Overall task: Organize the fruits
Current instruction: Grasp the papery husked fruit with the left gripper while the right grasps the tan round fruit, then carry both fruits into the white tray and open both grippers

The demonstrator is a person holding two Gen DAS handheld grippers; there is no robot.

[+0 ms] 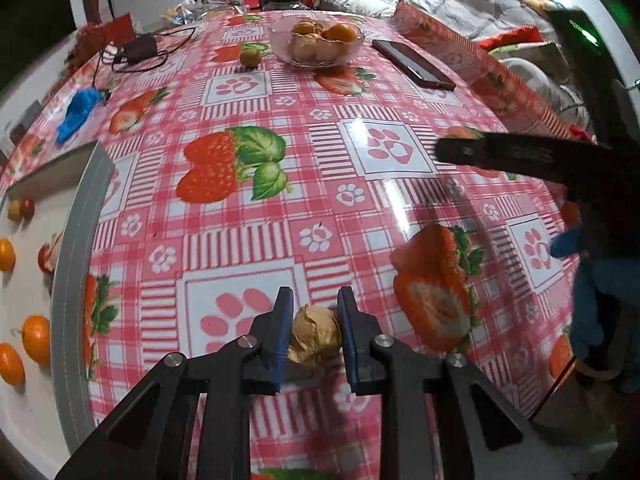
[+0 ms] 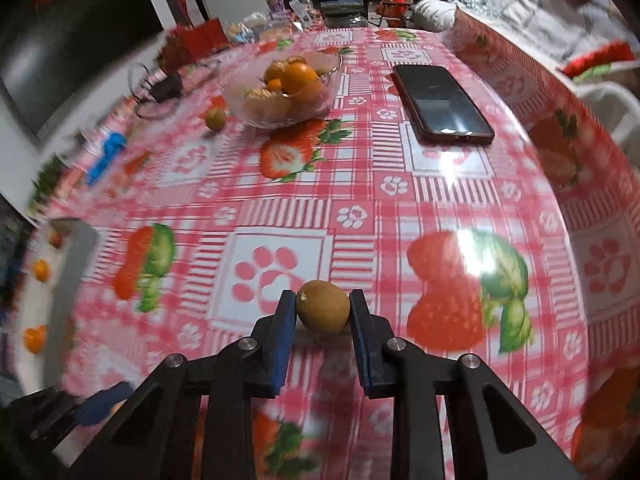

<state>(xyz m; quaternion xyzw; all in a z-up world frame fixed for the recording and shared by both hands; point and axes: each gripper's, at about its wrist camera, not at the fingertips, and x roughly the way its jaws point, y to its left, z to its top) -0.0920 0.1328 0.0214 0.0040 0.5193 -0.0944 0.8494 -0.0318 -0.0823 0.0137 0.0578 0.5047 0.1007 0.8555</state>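
My left gripper (image 1: 314,308) is shut on a wrinkled tan walnut (image 1: 315,335) just above the strawberry tablecloth. My right gripper (image 2: 323,300) is shut on a smooth brown-green round fruit (image 2: 323,306) over the cloth. A glass bowl (image 1: 318,42) holding oranges and walnuts stands at the far middle of the table; it also shows in the right wrist view (image 2: 285,92). One small green-yellow fruit (image 1: 250,57) lies left of the bowl. A white tray (image 1: 28,292) with small oranges and red fruits sits at the left edge. The right gripper's arm (image 1: 520,156) shows at the right of the left wrist view.
A black phone (image 2: 442,102) lies right of the bowl. A black charger with cables (image 1: 138,50) and a blue object (image 1: 78,114) lie at the far left. The table's right edge (image 2: 560,120) drops off toward a sofa with bedding.
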